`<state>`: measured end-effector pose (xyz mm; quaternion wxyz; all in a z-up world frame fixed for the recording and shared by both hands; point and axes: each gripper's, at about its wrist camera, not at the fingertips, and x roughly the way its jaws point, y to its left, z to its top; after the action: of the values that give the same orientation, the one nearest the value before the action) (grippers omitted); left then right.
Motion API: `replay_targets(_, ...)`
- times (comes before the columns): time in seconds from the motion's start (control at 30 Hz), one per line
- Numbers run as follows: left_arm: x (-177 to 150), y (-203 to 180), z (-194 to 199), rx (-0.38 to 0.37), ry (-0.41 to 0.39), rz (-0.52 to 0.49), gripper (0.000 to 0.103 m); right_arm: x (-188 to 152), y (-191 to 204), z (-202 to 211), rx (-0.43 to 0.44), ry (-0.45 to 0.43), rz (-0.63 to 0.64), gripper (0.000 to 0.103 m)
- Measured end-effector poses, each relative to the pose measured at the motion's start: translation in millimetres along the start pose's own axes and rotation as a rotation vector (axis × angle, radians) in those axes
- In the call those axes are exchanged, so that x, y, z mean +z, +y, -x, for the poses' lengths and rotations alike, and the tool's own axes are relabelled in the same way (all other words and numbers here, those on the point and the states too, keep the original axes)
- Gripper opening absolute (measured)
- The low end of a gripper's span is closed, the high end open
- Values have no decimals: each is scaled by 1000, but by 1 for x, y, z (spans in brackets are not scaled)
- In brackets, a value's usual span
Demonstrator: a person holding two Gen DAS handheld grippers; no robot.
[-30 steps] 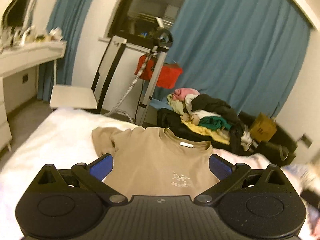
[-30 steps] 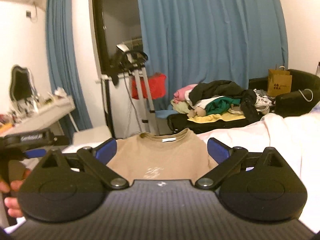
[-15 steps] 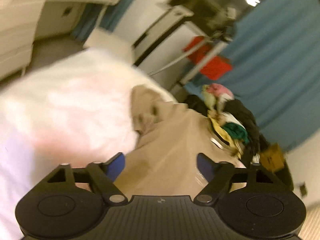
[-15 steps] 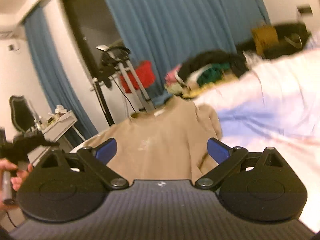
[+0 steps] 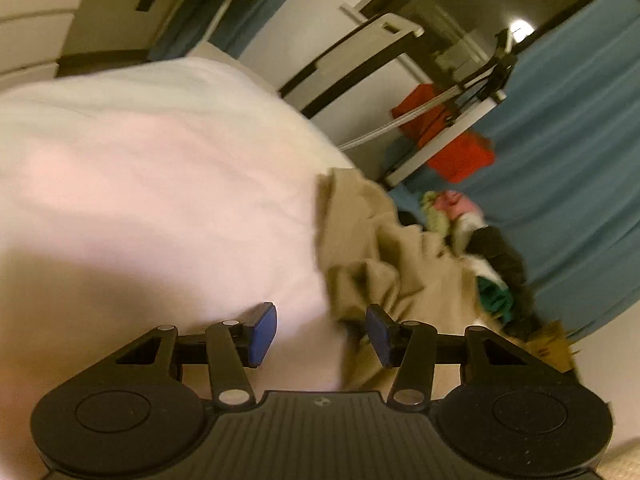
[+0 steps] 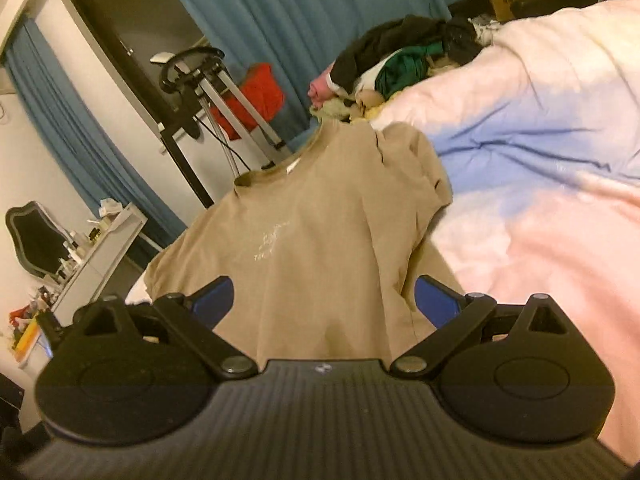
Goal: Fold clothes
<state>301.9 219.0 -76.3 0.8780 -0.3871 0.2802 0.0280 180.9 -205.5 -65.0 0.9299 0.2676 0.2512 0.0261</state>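
Tan short-sleeved cotton T-shirt (image 6: pixel 320 240), lying front-up on the white-and-pink bed duvet (image 6: pixel 540 208), collar towards the far edge of the bed. We see both pairs of tongs tilted and lowered towards the garment's two sides, where a second ago they hovered level above its hem and looked straight along it.

Left tongs (image 5: pixel 322 334): the blue pads stand at a middling gap, narrower than a second ago and holding nothing. They straddle the shirt's left edge, one pad over bare duvet, the other over tan cloth, with the rumpled left sleeve (image 5: pixel 352 240) just beyond. The picture is blurred, so we cannot tell whether the pads touch the fabric.

Right tongs (image 6: pixel 324 304): the pads stand wide apart, as before, empty, above the lower right body of the shirt; the right sleeve (image 6: pixel 420 168) lies bunched near the duvet's blue-shadowed fold.

We read the change as the end of the approach: the left tongs are closing towards a pinch at the side seam, the right tongs not yet. No fold has been made.

Beyond the bed sit a mixed heap of unfolded clothes (image 6: pixel 400 64) and blue curtains (image 6: pixel 300 12).
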Motion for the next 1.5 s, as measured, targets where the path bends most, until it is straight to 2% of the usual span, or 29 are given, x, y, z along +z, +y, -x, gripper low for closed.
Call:
replay_targets(0.1, -1, -7, -14, -32, 9, -19, 47, -4, -2, -8, -9, 23, -5, 98)
replay_targets(0.2, -4, -12, -28, -23, 34, -36, 20, -8, -4, -15, -17, 47, -10, 98)
replay_targets(0.3, -1, -7, -30, -34, 45, 12, 10, -12, -5, -23, -26, 70, -15, 98)
replay_targets(0.43, 20, -9, -17, 8, 28, 3, 8, -14, -6, -27, -33, 87, -11, 99)
replay_targets(0.53, 56, -22, -8, 86, 44, -71, 6, -13, -5, -24, -37, 72, 1, 98)
replay_targets(0.63, 78, -33, 0, 202, 54, -177, 5, -11, -3, -22, -43, 59, 14, 98)
replay_targets(0.7, 83, -32, 2, 224, 54, -223, 6, -9, -3, -21, -45, 51, 18, 99)
replay_targets(0.73, 84, -28, 4, 199, 63, -218, 6, -8, -3, -20, -49, 46, 22, 99)
replay_targets(0.8, 85, -22, 3, 164, 67, -211, 9, -7, -6, -17, -52, 40, 18, 98)
replay_targets(0.87, 85, -21, -1, 140, 42, -215, 23, -6, -8, -14, -54, 33, 13, 99)
replay_targets(0.9, 86, -22, -4, 125, 21, -218, 38, -6, -9, -13, -55, 32, 10, 98)
replay_targets(0.93, 88, -20, -5, 92, -9, -214, 48, -7, -10, -12, -57, 31, 10, 99)
replay_targets(1.0, 91, -13, -8, 22, -85, -196, 77, -8, -9, -13, -66, 32, 13, 98)
replay_targets(1.03, 94, -11, -17, 27, -90, -184, 80, -9, -9, -16, -71, 36, 14, 98)
replay_targets(1.1, 100, -7, -34, 37, -95, -162, 76, -10, -9, -20, -79, 44, 17, 98)
replay_targets(1.17, 106, -10, -59, 50, -43, -175, 71, -11, -9, -27, -90, 52, 35, 98)
replay_targets(1.23, 107, -20, -83, 83, -9, -248, 69, -12, -10, -35, -104, 61, 49, 98)
replay_targets(1.3, 105, -31, -104, 145, 21, -343, 60, -13, -12, -43, -113, 71, 46, 98)
replay_targets(1.33, 104, -35, -113, 172, 33, -383, 48, -14, -13, -48, -117, 76, 48, 98)
replay_targets(1.37, 105, -37, -119, 182, 47, -406, 28, -15, -13, -52, -122, 82, 50, 98)
replay_targets(1.43, 109, -46, -129, 194, 69, -444, 5, -16, -13, -59, -135, 87, 64, 98)
replay_targets(1.47, 112, -54, -133, 204, 66, -471, 4, -16, -13, -62, -139, 86, 72, 98)
replay_targets(1.5, 113, -64, -131, 237, 14, -529, 4, -17, -12, -64, -144, 84, 79, 98)
